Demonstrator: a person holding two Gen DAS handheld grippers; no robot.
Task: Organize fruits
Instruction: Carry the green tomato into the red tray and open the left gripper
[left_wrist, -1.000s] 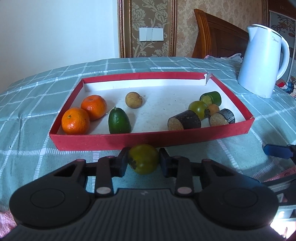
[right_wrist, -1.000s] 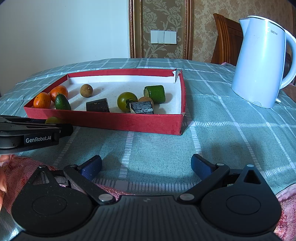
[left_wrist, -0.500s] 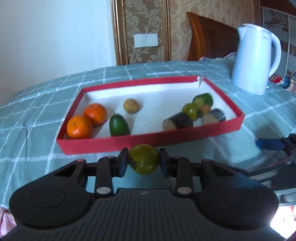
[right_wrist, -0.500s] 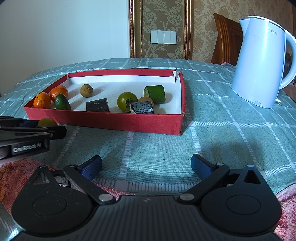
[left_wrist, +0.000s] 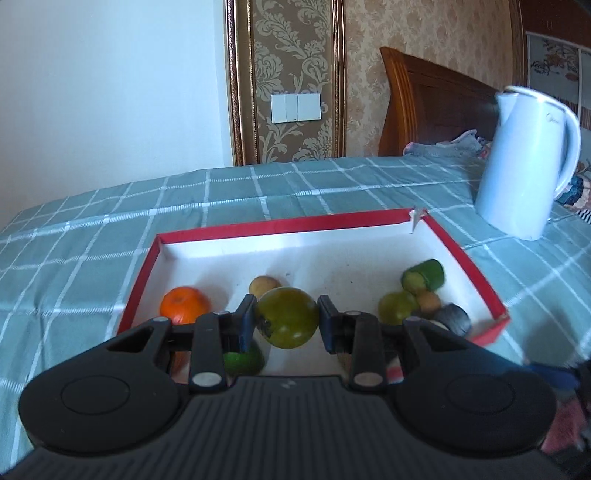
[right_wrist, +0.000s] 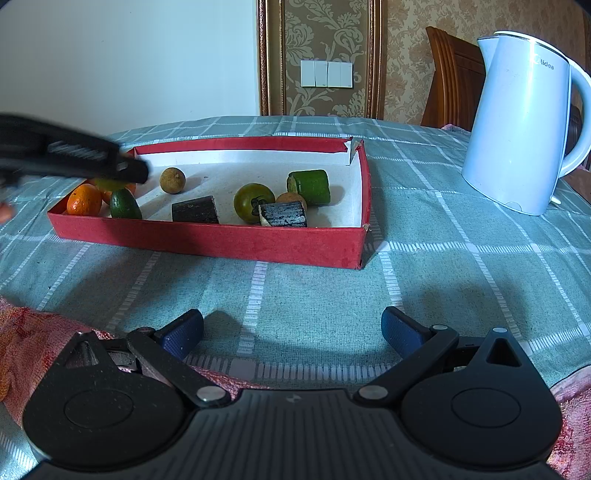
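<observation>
- Since a second ago the left gripper (left_wrist: 286, 323) has risen from the cloth in front of the red box (right_wrist: 236, 242) and now hangs above its left end, pinching the green fruit (left_wrist: 287, 317) between both pads.
- Right gripper (right_wrist: 291, 334) sits low on the near side of the box, jaws spread wide around nothing.
- Fruit is round, olive-green, dark-stemmed.
- Checked green tablecloth (right_wrist: 443, 266); white kettle (right_wrist: 517, 122) right of the box.
</observation>
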